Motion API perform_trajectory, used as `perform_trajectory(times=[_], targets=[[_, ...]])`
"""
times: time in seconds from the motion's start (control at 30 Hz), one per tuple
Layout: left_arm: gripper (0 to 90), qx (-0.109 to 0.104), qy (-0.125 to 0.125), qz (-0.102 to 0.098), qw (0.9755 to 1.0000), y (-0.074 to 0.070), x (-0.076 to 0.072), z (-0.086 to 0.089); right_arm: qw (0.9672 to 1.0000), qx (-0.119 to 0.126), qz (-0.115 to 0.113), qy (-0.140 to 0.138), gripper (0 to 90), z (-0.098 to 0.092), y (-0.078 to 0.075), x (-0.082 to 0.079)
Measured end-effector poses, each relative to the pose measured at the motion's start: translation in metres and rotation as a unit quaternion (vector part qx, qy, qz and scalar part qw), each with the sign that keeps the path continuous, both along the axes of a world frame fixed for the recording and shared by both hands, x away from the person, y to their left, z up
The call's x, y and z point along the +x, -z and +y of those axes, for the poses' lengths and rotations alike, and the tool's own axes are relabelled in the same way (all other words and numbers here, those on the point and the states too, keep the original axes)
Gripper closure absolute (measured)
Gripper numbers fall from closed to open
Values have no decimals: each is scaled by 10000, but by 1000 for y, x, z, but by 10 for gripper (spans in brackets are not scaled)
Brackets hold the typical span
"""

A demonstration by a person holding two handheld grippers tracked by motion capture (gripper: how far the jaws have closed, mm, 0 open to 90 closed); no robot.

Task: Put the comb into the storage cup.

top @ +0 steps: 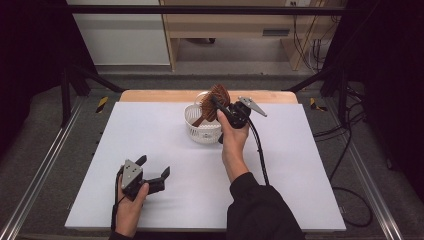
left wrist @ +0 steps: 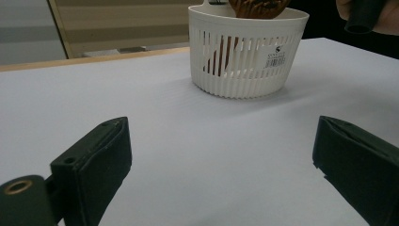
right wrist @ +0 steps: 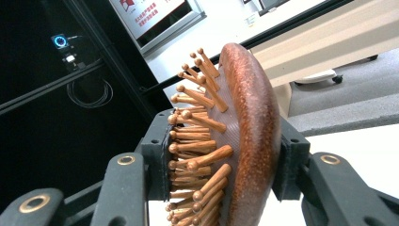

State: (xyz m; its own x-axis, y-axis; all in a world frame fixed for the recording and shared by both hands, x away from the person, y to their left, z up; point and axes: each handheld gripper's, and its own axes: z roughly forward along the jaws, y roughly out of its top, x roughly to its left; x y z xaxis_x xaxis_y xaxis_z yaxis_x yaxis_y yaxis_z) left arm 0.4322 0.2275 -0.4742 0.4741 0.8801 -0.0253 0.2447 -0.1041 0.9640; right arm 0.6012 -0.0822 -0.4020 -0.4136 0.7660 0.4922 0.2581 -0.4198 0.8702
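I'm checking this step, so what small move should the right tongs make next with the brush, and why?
Probably lower it straight down. The right tongs clamp the wooden hairbrush by its head, its handle already dipping into the white basket, so easing down before opening should seat it.

We see a lab-like recording room: a white-topped table [top: 150, 150] inside a black metal frame [top: 200, 9], loose cables [top: 345, 150] on grey floor, plain wooden furniture [top: 225, 25] behind.

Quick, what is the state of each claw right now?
Left claw: open, holding nothing, low over the white table.
Right claw: closed on the wooden hairbrush, above the white basket.
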Motion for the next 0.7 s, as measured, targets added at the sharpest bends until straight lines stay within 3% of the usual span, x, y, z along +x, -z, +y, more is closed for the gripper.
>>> perform_trajectory(times=[0.27, 0.47, 0.7], targets=[[52, -7, 7, 24, 10000, 0, 0, -1, 10000, -39, 25, -74, 506, -2, 0, 0], [52, -11, 1, 18, 10000, 0, 1, 0, 9995, -256, 44, -152, 492, -6, -2, 0], [52, -14, 3, 24, 10000, 1, 1, 0, 9993, -332, 57, -191, 482, -9, -1, 1]])
